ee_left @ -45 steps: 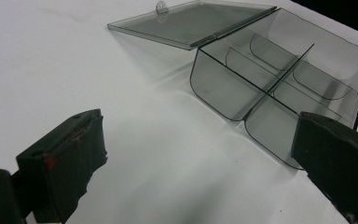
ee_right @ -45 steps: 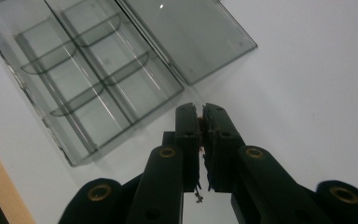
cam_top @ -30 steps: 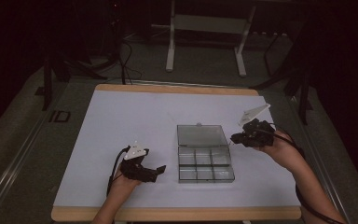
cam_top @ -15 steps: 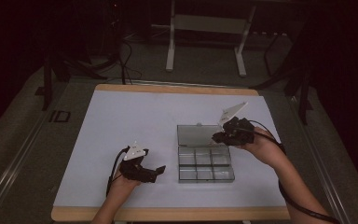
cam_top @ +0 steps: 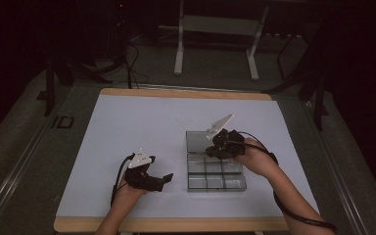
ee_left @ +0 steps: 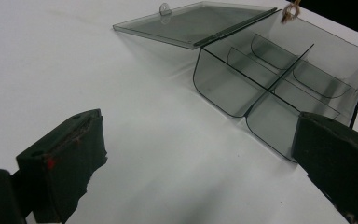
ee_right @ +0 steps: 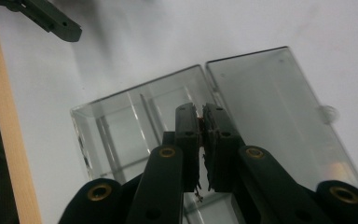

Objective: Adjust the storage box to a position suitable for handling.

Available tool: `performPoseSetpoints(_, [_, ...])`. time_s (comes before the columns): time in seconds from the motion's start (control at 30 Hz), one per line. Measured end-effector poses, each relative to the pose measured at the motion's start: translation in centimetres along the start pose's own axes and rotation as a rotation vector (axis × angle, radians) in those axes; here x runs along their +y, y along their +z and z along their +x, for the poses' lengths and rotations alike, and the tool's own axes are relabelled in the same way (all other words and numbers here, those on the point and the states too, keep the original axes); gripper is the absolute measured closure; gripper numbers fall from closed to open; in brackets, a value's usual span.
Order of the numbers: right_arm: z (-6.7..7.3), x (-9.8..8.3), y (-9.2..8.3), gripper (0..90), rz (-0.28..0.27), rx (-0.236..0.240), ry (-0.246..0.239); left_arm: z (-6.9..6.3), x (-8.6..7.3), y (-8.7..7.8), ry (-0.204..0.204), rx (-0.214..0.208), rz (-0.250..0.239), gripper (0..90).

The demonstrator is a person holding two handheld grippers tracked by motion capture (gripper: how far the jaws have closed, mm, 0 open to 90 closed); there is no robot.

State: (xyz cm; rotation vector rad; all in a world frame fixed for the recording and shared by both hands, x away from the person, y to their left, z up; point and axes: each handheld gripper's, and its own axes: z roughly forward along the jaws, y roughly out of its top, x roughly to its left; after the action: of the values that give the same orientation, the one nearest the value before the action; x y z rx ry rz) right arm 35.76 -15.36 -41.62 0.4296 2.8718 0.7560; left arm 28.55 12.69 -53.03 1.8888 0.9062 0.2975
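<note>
Holding a small brownish scrap pinched tight between its jaws, the right gripper [ee_right: 201, 122] hangs over the open compartment box [cam_top: 214, 169] at mid-table — lid flat behind, compartments seemingly bare, so the drop looks not yet done; the left gripper [ee_left: 196, 154] rests low beside the box, jaws spread wide, empty.

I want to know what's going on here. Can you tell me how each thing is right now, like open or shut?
Box: open, compartments look empty, on the table.
Lid: flipped back flat on the table, attached at the hinge.
Left claw: open, nothing between its jaws, beside the box.
Right claw: shut on a small brownish thing, above the box.
</note>
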Motion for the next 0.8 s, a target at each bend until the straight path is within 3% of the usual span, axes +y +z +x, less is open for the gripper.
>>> performPoseSetpoints(0.37, [0.6,0.2,3.8,84.8,0.055,0.034,-0.009,0.0,-0.1,0.1,-0.002,-0.003,0.003,3.4])
performPoseSetpoints(0.8, [0.7,-0.2,6.4,84.8,0.100,0.049,-0.004,0.0,-0.3,-0.2,0.002,-0.001,0.002,3.4])
